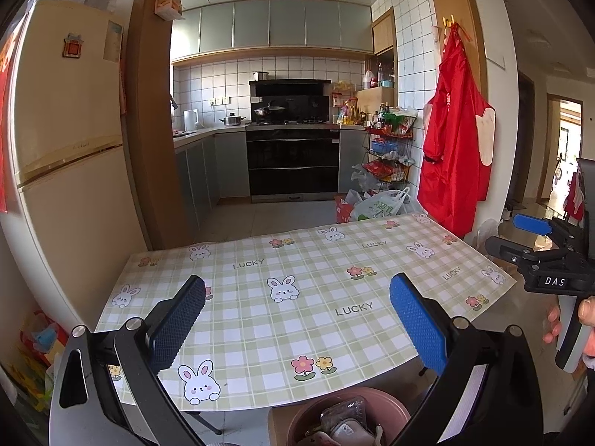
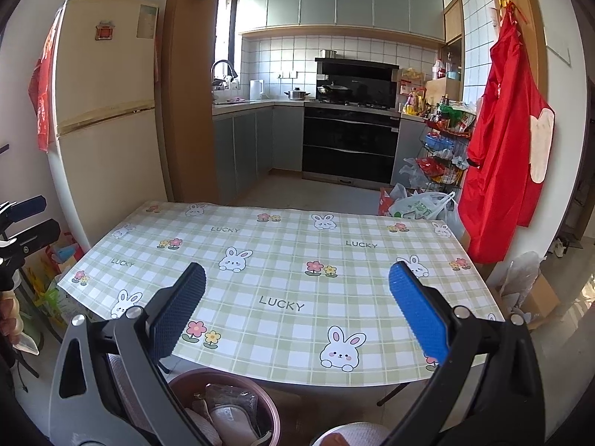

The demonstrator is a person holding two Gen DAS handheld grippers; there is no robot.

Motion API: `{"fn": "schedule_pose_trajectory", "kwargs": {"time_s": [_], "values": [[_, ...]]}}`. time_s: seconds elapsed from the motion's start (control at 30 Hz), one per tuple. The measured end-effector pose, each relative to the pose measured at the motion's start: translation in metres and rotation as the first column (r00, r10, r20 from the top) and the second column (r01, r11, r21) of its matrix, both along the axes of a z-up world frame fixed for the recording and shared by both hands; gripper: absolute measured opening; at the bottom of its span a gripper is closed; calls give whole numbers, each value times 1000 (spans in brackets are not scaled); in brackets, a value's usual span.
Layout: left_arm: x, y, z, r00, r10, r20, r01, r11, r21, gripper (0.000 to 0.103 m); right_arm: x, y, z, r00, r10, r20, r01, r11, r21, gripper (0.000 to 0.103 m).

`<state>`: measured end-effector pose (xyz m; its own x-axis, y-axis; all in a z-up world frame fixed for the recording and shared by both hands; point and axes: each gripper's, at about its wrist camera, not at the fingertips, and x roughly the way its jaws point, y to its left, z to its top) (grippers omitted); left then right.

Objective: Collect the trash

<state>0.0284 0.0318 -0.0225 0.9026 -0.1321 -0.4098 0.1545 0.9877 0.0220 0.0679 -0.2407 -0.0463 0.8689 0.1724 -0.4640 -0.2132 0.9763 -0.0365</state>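
A table [image 1: 297, 290] covered by a green checked rabbit cloth stands bare in front of me, and shows again as the table [image 2: 282, 278] in the right wrist view. Below its near edge a pink bin [image 1: 386, 409] holds several crumpled wrappers; the same bin [image 2: 267, 412] appears at the bottom of the right wrist view. My left gripper [image 1: 297, 308] hovers wide open above the table's near side, holding nothing. My right gripper [image 2: 297, 308] is likewise open and holds nothing; from the left wrist view the right gripper [image 1: 520, 238] sits off the table's right edge, held by a hand.
A cream fridge [image 1: 67, 141] stands left of the table. A red apron [image 1: 457, 141] hangs on the wall at right. Plastic bags [image 1: 379, 204] and a wire rack [image 1: 390, 152] crowd the floor beyond the table's far right corner. Kitchen counters and an oven [image 1: 293, 163] lie behind.
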Motion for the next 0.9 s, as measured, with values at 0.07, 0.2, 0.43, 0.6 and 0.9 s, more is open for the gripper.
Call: {"fn": "schedule_pose_trajectory", "kwargs": {"time_s": [0.07, 0.2, 0.43, 0.6, 0.9], "values": [[0, 0, 0, 1000, -1, 1, 1, 1000, 1, 97, 0, -2, 0, 1000, -1, -3, 1, 1000, 4, 98], [-1, -1, 1, 1000, -1, 6, 1, 1000, 6, 97, -1, -2, -1, 1000, -9, -1, 8, 1000, -4, 98], [-2, -3, 2, 1000, -6, 8, 6, 1000, 11, 97, -1, -2, -2, 1000, -14, -5, 14, 1000, -6, 98], [-4, -4, 3, 1000, -14, 17, 14, 1000, 11, 97, -1, -1, -2, 1000, -14, -6, 14, 1000, -6, 98], [-5, -4, 4, 1000, -11, 21, 10, 1000, 19, 97, -1, -1, -4, 1000, -16, -9, 16, 1000, -6, 98]]}}
